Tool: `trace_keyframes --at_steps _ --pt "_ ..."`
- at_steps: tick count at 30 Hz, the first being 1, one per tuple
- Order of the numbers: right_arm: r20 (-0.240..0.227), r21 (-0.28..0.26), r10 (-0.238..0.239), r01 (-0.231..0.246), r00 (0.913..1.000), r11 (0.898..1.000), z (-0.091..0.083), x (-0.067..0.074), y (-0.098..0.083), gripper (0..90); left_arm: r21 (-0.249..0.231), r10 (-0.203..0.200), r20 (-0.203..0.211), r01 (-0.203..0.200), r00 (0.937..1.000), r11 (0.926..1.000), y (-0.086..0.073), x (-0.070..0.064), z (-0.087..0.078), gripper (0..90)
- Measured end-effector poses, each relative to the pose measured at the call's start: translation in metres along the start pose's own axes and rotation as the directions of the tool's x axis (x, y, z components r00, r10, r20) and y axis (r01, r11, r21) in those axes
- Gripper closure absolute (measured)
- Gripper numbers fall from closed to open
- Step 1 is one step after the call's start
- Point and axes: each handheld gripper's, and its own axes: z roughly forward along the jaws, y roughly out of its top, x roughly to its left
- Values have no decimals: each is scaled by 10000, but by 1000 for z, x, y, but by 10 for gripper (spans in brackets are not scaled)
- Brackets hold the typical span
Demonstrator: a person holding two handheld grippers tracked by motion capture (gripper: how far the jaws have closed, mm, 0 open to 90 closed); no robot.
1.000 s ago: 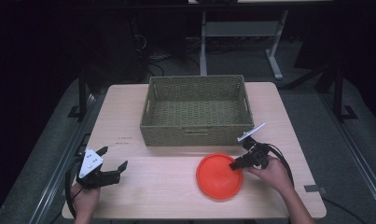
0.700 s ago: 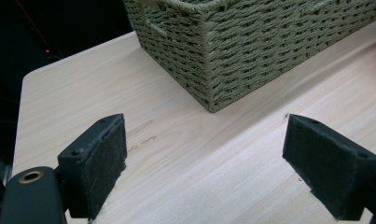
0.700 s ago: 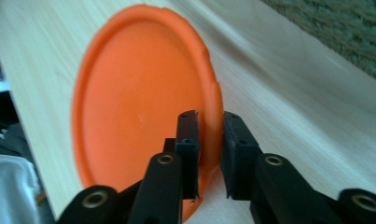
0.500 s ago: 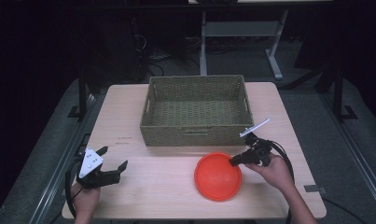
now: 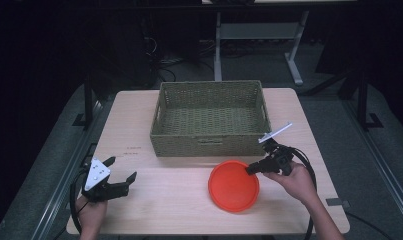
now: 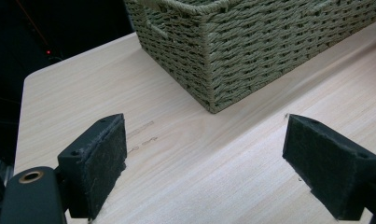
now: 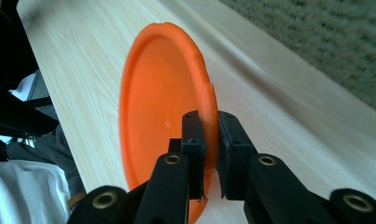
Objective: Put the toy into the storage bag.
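**Right gripper pinching the orange plate's rim, left gripper idle and spread**

From the high view I see a light wooden table (image 5: 154,190) with a woven olive-green basket (image 5: 209,120) standing at its far middle. An orange plate (image 5: 233,186) sits on the near half of the table, in front of the basket's right end and close to its front wall, though I cannot tell whether they touch.

My right gripper (image 5: 251,170) comes in from the plate's right side, held in the right hand (image 5: 295,179), with its tips at the plate's upper right edge. In the right gripper view, the right gripper (image 7: 209,140) has its two black jaws pressed nearly together on the plate (image 7: 157,107), with the raised orange rim caught between them. The wood grain and the basket's weave (image 7: 325,42) run past behind it.

My left gripper (image 5: 120,175) rests near the table's front left corner, well apart from the plate and the basket, in the left hand (image 5: 90,214). In the left gripper view, the left gripper (image 6: 206,161) has its padded jaws spread wide with bare table between them, and the basket's near corner (image 6: 213,60) stands ahead.
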Motion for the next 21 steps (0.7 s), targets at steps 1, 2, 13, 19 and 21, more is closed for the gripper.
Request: trace_keyframes --at_steps 1,2,13,19,21 --pt "100 -71 -20 20 9999 10000 -3 1 1 820 5 7 2 -7 10000 10000 0 0 0 130" --pt "161 -182 -58 61 9999 9998 -7 3 3 820 11 23 0 -23 10000 10000 0 0 0 130" --pt "282 -541 -99 114 9996 9985 -29 9 14 820 8 34 -18 -34 10000 10000 0 0 0 130" --pt "356 -757 -218 245 9991 9968 -42 12 23 821 16 68 -10 -68 10000 10000 0 0 0 130" --pt "446 -860 -337 374 9984 9956 -51 15 31 820 6 64 -9 -64 10000 10000 0 0 0 130"
